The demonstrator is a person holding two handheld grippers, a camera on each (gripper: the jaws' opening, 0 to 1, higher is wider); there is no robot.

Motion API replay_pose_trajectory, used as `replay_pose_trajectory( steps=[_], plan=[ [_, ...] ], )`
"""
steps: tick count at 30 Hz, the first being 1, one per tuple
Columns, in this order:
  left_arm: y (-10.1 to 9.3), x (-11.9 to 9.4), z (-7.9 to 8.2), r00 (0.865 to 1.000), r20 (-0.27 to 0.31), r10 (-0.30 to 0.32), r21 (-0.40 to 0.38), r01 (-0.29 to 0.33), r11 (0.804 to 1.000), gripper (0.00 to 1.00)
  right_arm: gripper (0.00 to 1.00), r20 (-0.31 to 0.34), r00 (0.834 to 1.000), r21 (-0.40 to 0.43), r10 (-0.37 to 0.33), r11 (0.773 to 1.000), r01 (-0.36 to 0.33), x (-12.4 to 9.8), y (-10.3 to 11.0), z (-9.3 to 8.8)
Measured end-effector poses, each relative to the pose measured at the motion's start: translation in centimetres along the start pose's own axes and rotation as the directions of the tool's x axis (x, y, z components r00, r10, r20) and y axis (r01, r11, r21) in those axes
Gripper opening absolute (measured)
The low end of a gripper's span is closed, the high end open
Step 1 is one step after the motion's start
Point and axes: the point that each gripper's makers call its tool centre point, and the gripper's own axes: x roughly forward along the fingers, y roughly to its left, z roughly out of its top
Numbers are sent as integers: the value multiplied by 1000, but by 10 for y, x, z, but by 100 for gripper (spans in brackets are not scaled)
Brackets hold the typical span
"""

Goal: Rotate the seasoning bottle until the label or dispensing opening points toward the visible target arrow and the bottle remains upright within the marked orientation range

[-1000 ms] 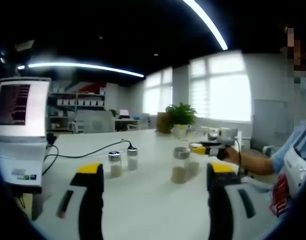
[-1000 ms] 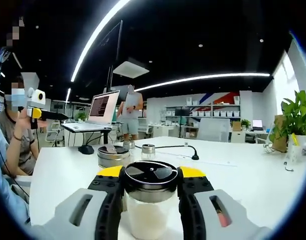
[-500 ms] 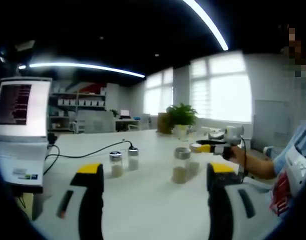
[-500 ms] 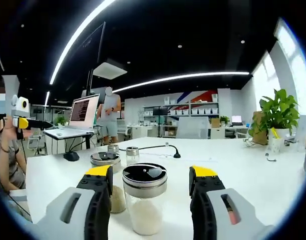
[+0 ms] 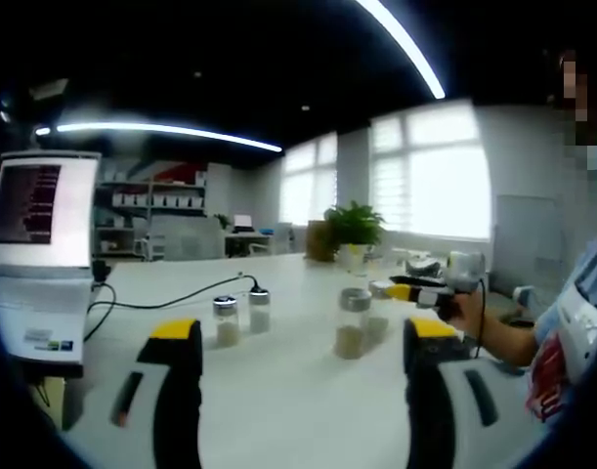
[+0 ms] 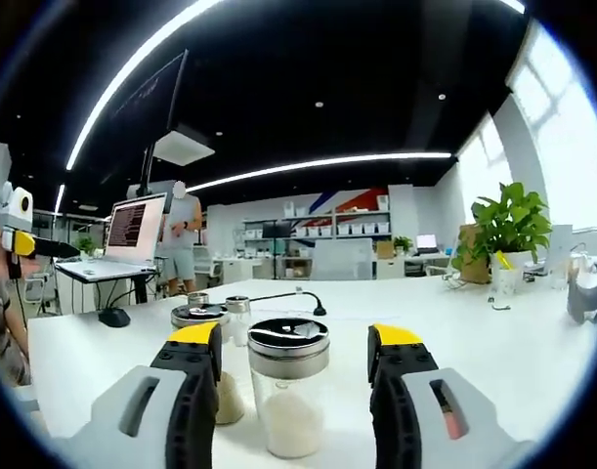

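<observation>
Seasoning bottle (image 6: 287,391) upright on white table (image 6: 493,352), centred between right gripper (image 6: 294,344) jaws; jaws wide, clear of glass both sides. Long axis vertical. Left gripper (image 5: 298,337) spread, empty, well apart; bottle (image 5: 352,323) ahead. Right nearer. No arrow discernible.

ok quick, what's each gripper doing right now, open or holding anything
Left gripper: open, holding nothing, jaws wide apart above the table.
Right gripper: open, jaws either side of the seasoning bottle without touching it.
</observation>
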Motion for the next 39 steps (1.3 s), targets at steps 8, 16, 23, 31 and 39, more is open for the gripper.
replay_pose_trajectory(
  steps=[8, 16, 23, 31, 39],
  plan=[
    [1, -1, 1, 1000, 1, 3, 0, -3, 1000, 90, 56, -12, 999, -17, -37, 999, 37, 9, 0, -7],
    [0, 0, -1, 1000, -3, 0, -1, 0, 1000, 90, 52, -24, 999, -28, -46, 999, 46, 17, -1, -10],
    [0, -3, 1, 1000, 4, 3, -1, -3, 1000, 90, 38, -11, 998, -52, -55, 997, 55, 17, -1, -8],
    [2, -4, 3, 1000, 9, 4, -1, -4, 1000, 90, 37, -4, 998, -60, -64, 996, 64, 16, 0, -8],
    [2, -2, 0, 1000, 1, 3, -4, -3, 1000, 90, 37, -8, 999, -62, -47, 997, 46, 15, 0, -8]
  ],
)
